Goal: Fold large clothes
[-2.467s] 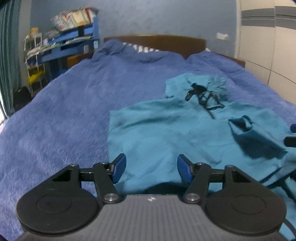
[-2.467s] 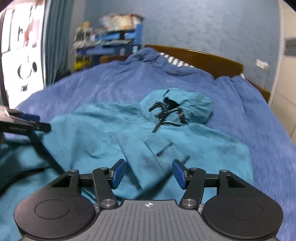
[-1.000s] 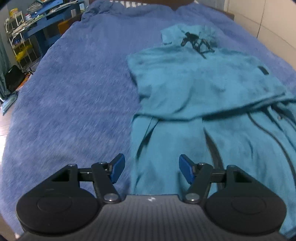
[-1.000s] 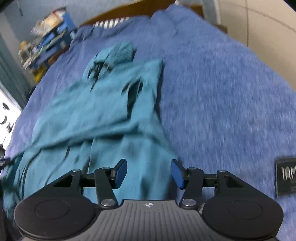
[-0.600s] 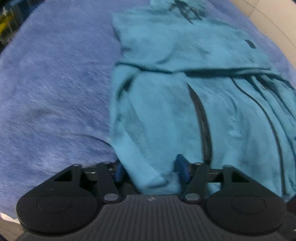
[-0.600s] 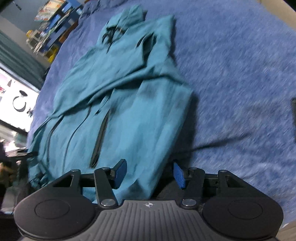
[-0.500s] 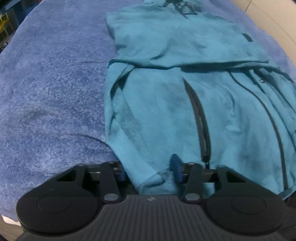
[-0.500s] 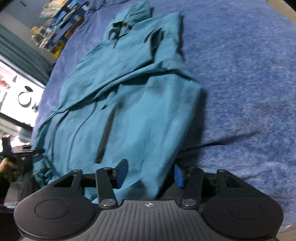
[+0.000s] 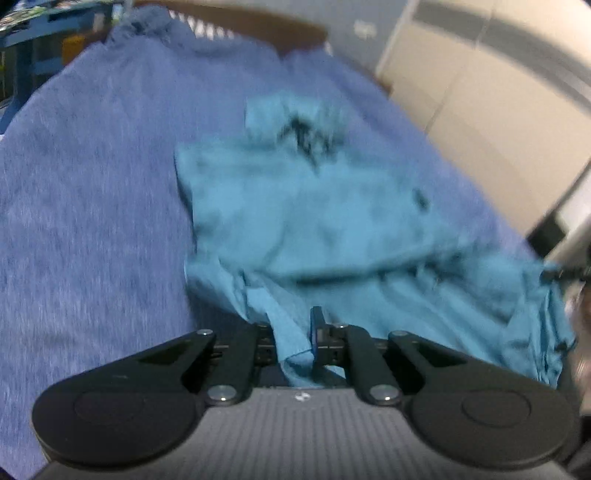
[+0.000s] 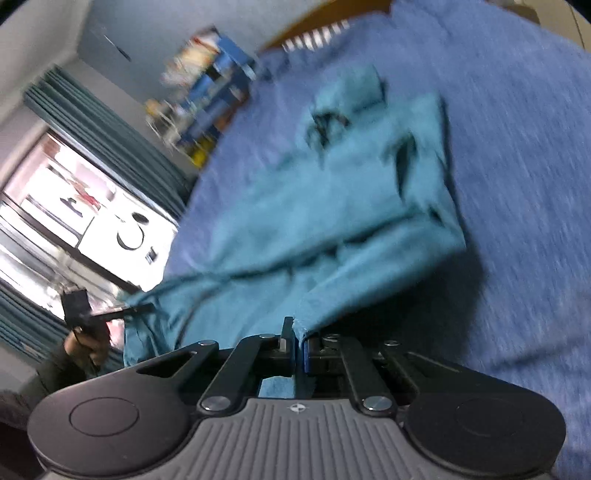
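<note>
Hoodie (image 9: 325,221) lay on the blue blanket (image 9: 92,206), hood toward the headboard (image 9: 258,26), its near half lifted off the bed. Teal fabric, dark drawstrings tangled at the hood. Both views were blurred.

My left gripper (image 9: 293,332) was clamped on the bottom hem at the hoodie's left corner; a bunched fold of cloth filled the narrow gap between the fingers and hung below them. My right gripper (image 10: 297,341) was pinched tight on the opposite hem corner (image 10: 301,325), fingers nearly together with a thin edge of fabric between them. From that corner the cloth rose and stretched away toward the body of the garment, casting a dark shadow on the blanket to the right.

Between the two grips the hem sagged in loose folds. The upper part, with a sleeve folded across the chest, rested flat on the blanket.

In the right view my left hand (image 10: 85,341) and its gripper showed at the far left, holding the other corner in front of a bright window (image 10: 74,221) with dark curtains (image 10: 107,140). A blue shelf (image 10: 210,88) stood beside the bed's head. Pale wardrobe panels (image 9: 480,96) ran along the bed's right side.
</note>
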{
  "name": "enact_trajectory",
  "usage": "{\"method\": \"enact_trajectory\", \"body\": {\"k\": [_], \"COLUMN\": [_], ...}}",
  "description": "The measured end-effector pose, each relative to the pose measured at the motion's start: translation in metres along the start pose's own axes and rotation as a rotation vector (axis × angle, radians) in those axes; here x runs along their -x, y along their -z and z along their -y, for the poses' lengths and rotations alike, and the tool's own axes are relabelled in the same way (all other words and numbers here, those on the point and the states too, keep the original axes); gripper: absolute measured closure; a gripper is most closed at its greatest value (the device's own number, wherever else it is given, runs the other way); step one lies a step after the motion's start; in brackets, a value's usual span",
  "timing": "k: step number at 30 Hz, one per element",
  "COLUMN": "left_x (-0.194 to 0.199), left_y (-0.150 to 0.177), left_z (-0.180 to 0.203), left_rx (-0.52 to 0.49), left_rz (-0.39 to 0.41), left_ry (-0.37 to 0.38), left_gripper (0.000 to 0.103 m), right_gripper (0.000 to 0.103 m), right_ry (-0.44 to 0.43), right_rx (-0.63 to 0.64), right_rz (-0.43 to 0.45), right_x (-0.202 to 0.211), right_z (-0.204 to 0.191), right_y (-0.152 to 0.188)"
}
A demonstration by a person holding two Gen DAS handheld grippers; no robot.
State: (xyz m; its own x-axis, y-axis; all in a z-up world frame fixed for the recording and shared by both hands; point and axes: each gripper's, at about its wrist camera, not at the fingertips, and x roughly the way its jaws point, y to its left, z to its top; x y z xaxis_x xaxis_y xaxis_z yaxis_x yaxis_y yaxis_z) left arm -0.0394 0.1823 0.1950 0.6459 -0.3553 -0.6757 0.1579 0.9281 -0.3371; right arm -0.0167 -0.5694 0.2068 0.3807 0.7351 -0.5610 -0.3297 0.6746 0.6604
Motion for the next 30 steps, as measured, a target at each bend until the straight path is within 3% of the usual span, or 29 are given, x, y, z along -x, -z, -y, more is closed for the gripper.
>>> {"method": "enact_trajectory", "body": {"k": [6,10,14,18,24,26,28,30], "left_x": [0.006,-0.009,-0.04,-0.089,-0.174,-0.192,-0.204,-0.211], "left_y": [-0.056,-0.091,-0.122,-0.149,-0.174,-0.175,-0.172,-0.164], "left_z": [-0.022,-0.038,-0.062,-0.094,-0.13,-0.134,-0.137,-0.14], "left_rx": [0.089,0.162,0.3,0.456,0.576,0.575,0.578,0.592], "left_rz": [0.14,0.199,0.228,0.211,0.117,0.077,0.059,0.04], "left_ry": [0.037,0.059,0.086,0.083,-0.051,-0.098,-0.102,-0.1], "left_gripper": [0.101,0.101,0.101,0.101,0.098,0.091,0.077,0.071], "right_gripper": [0.099,0.099,0.099,0.099,0.097,0.093,0.081,0.078], "right_ry": [-0.086,-0.1,-0.096,-0.071,0.057,0.118,0.205,0.259], "right_rx": [-0.069,-0.12,-0.196,-0.34,-0.565,-0.605,-0.651,-0.639], "right_rz": [0.218,0.308,0.38,0.444,0.467,0.446,0.405,0.402], "right_x": [0.017,0.008,-0.019,-0.056,-0.128,-0.154,-0.173,-0.184], "right_z": [0.009,0.028,0.051,0.088,0.149,0.165,0.178,0.186], "right_y": [-0.051,-0.085,-0.117,-0.145,-0.188,-0.194,-0.195,-0.194]}}
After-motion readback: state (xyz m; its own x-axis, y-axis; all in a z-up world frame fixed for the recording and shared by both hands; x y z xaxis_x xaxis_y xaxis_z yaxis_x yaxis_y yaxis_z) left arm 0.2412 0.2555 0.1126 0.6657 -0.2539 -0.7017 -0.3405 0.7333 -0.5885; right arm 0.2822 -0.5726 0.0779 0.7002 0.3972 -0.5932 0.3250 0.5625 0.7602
